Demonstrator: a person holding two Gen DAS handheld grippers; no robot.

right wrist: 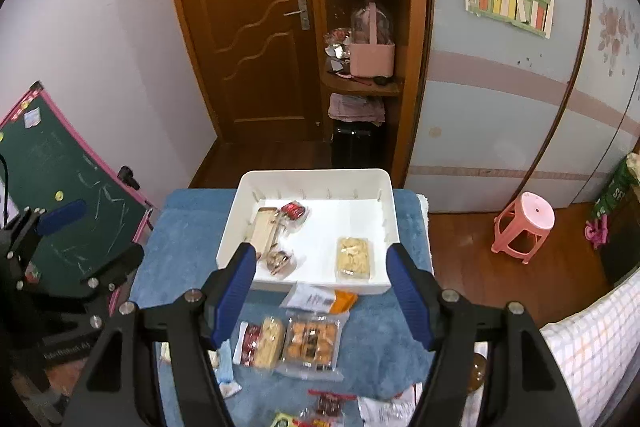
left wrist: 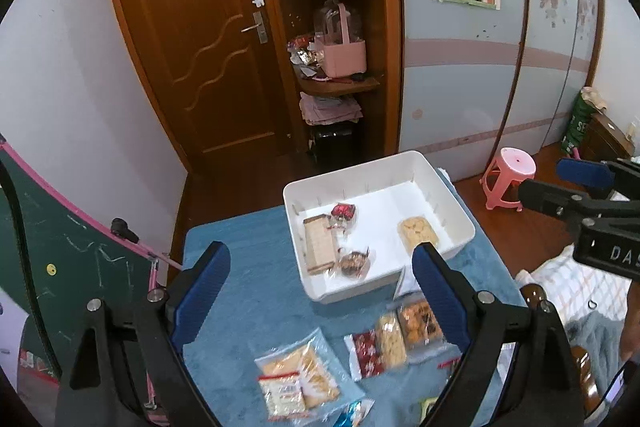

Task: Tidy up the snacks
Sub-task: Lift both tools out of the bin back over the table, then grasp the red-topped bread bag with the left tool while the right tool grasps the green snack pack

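A white bin (left wrist: 460, 211) (right wrist: 312, 177) sits on a blue cloth (left wrist: 248, 267) (right wrist: 176, 247). Inside lie a tan cracker pack (left wrist: 319, 245) (right wrist: 264, 227), a red-wrapped snack (left wrist: 343, 211) (right wrist: 295, 210), a brown snack (left wrist: 354, 261) (right wrist: 280, 259) and a yellow cookie pack (left wrist: 418, 233) (right wrist: 353, 255). Loose packs lie in front: a zip bag of crackers (left wrist: 298, 375), a red pack (left wrist: 368, 349) (right wrist: 251, 341), a pale cookie pack (left wrist: 390, 339) (right wrist: 269, 341) and an orange-brown pastry pack (left wrist: 418, 321) (right wrist: 314, 341). My left gripper (left wrist: 320, 287) is open and empty above them. My right gripper (right wrist: 322, 291) is open and empty.
A pink stool (left wrist: 508, 183) (right wrist: 526, 227) stands on the wood floor to the right. A green chalkboard (left wrist: 60, 267) (right wrist: 60, 195) leans at the left. A wooden door (left wrist: 192, 27) and shelves (left wrist: 340, 83) are behind. More small packets lie at the cloth's near edge (right wrist: 328, 403).
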